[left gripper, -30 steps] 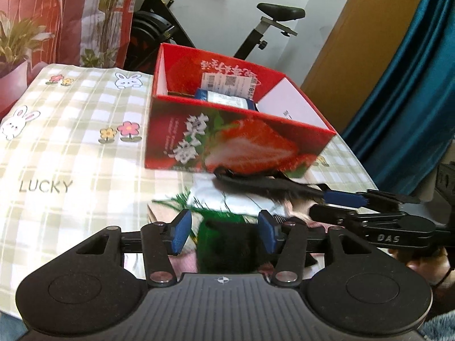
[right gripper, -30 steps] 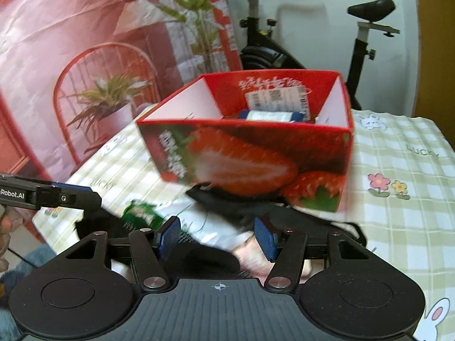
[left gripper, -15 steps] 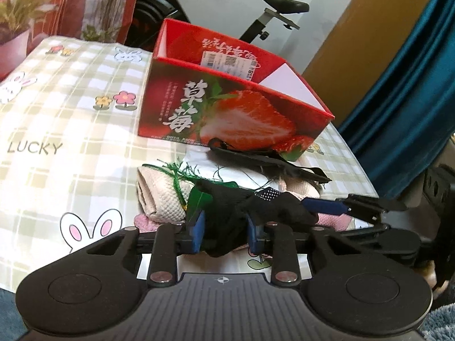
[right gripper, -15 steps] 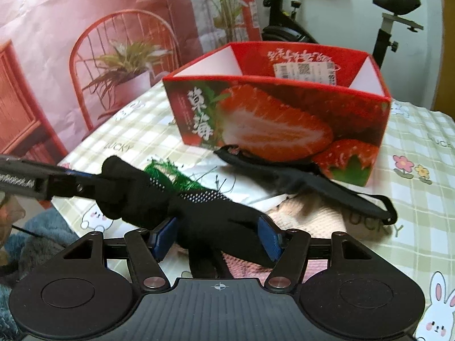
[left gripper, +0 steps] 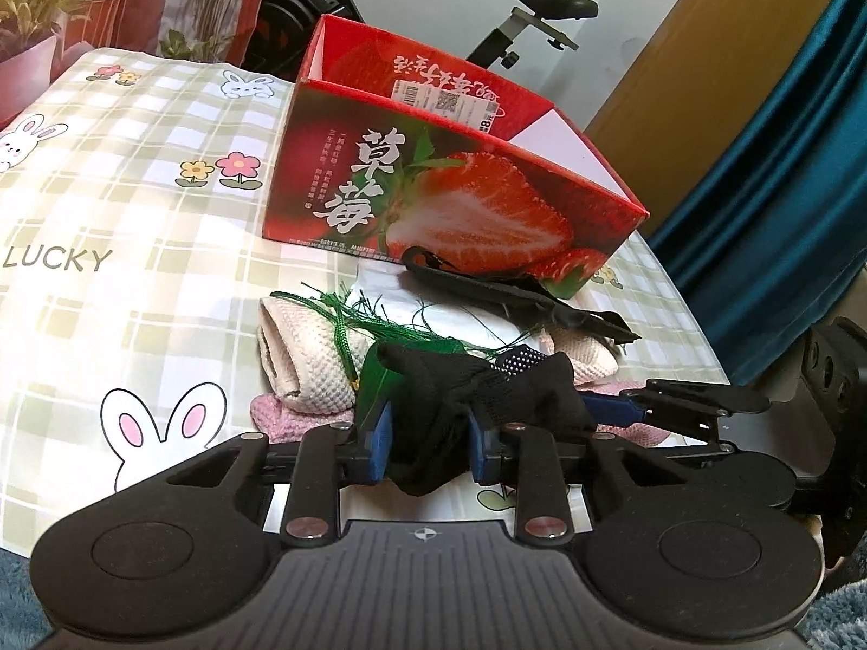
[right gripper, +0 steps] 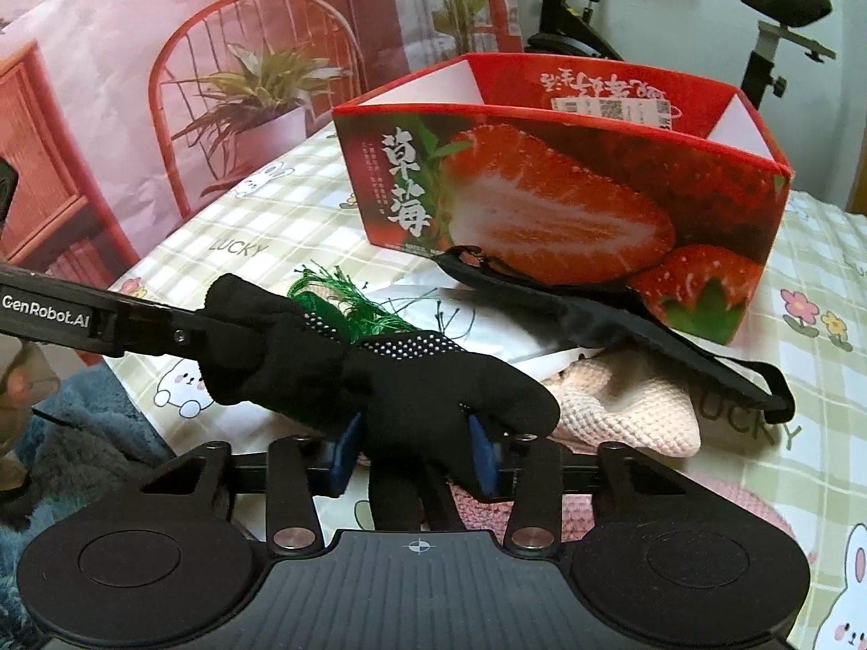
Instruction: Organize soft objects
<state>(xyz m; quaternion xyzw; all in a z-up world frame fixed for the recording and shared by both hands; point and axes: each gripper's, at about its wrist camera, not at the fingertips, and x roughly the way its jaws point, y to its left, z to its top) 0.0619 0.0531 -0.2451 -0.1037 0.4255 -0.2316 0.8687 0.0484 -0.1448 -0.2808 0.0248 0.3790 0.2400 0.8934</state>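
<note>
Both tools, my left tool (left gripper: 428, 447) and right tool (right gripper: 414, 452), were clamped on one black knitted dotted glove (right gripper: 401, 374), stretched above the table (left gripper: 135, 216).

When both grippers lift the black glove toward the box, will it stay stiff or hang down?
The glove looks knitted and bunches between the right gripper and left gripper, so it probably sags. Its fingers already droop below the pads. The grip dots may reduce slipping.

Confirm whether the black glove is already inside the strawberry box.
No. The glove hangs in front of the box, clamped by both the left gripper and the right gripper.
</note>
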